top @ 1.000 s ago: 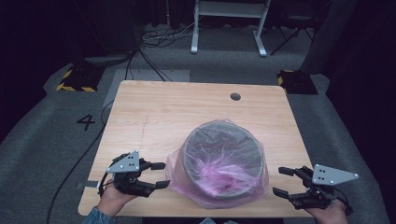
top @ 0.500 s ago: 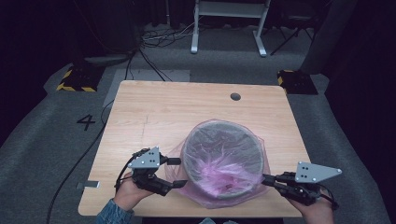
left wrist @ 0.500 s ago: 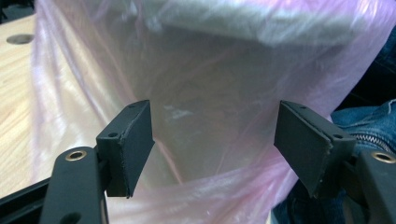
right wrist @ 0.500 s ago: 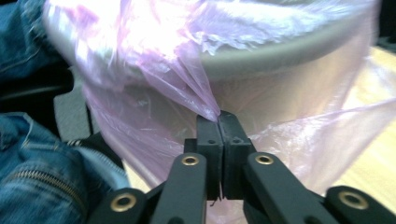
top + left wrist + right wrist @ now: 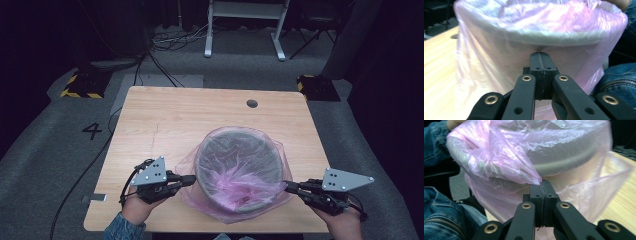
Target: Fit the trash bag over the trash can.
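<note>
Left gripper (image 5: 191, 179) and right gripper (image 5: 288, 185) clamped on pink bag (image 5: 240, 172) film, flanking bin (image 5: 239, 150) centred between.

You have a worktop (image 5: 165, 125) of light wood in front of you. It has four sides, and its top shows pale lines in the grain. Near the far edge, a bit to your right, there is a small round dark hole (image 5: 252, 103) in the wood.

One thing stands on your worktop: a round grey bin (image 5: 238, 165) with a thin pink bag (image 5: 235, 212) pulled over it. It stands near your edge, a little to the right of the middle. The loose skirt of the bag spreads out on the wood all around the bin's foot.

The worktop itself stands on a grey carpet floor (image 5: 50, 150).
</note>
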Demonstrator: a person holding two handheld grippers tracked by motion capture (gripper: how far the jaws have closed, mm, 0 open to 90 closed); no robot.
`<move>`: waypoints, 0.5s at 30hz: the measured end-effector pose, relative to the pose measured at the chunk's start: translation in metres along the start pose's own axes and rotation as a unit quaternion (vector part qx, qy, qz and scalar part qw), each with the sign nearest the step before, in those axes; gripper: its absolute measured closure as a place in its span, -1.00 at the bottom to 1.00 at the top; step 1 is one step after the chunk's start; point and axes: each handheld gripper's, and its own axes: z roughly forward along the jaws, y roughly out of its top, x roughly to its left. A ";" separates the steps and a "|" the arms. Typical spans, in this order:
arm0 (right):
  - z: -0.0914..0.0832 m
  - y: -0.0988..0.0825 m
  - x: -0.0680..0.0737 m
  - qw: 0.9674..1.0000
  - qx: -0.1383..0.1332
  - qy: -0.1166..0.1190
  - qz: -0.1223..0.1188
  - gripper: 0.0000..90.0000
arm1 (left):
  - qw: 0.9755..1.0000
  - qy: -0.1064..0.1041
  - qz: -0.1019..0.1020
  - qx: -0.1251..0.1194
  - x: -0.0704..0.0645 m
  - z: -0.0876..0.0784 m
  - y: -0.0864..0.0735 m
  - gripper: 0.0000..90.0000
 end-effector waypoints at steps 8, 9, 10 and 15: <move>-0.005 0.002 -0.005 1.000 -0.004 -0.011 0.004 0.97 | 0.998 0.049 -0.003 -0.027 0.008 -0.012 0.012 0.08; -0.004 0.003 -0.006 1.000 -0.003 -0.010 0.003 0.97 | 0.999 0.040 0.003 -0.034 0.007 -0.012 0.016 -0.04; -0.003 0.003 -0.007 1.000 -0.001 -0.010 0.003 0.96 | 0.999 0.027 0.011 -0.043 0.006 -0.013 0.019 -0.11; -0.002 0.007 -0.012 0.999 -0.014 0.028 0.025 0.94 | 0.997 -0.022 0.045 -0.058 -0.007 -0.008 0.034 -0.18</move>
